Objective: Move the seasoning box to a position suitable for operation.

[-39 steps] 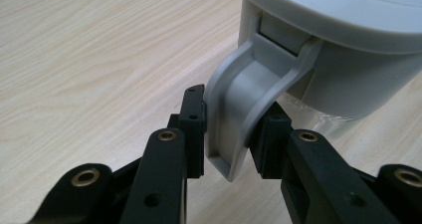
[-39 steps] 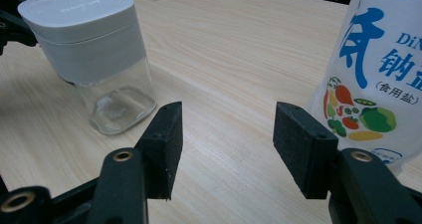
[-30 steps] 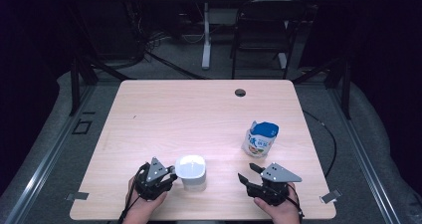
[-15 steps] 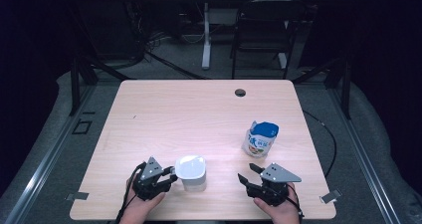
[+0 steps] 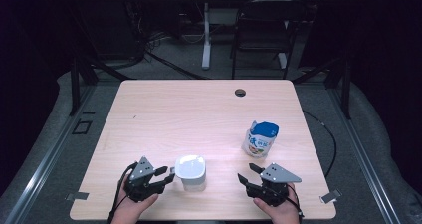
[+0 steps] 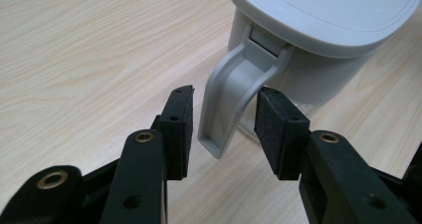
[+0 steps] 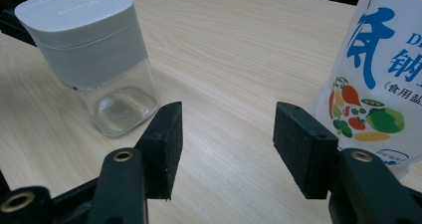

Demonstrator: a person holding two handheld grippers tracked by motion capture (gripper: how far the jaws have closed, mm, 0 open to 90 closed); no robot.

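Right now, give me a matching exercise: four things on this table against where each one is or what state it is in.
Things:
1. jar handle
2. left gripper
3. right gripper
4. pouch

Places or states:
A. stands upright ahead of the right gripper, white and blue, with printed vegetables
B. jaws open and nothing between them, aimed at bare table
C. grey, hangs down from the lid between two black pads
D. jaws have just been opening, gaps showing on both sides of the handle

Pairs: 1-C, 2-D, 3-B, 4-A
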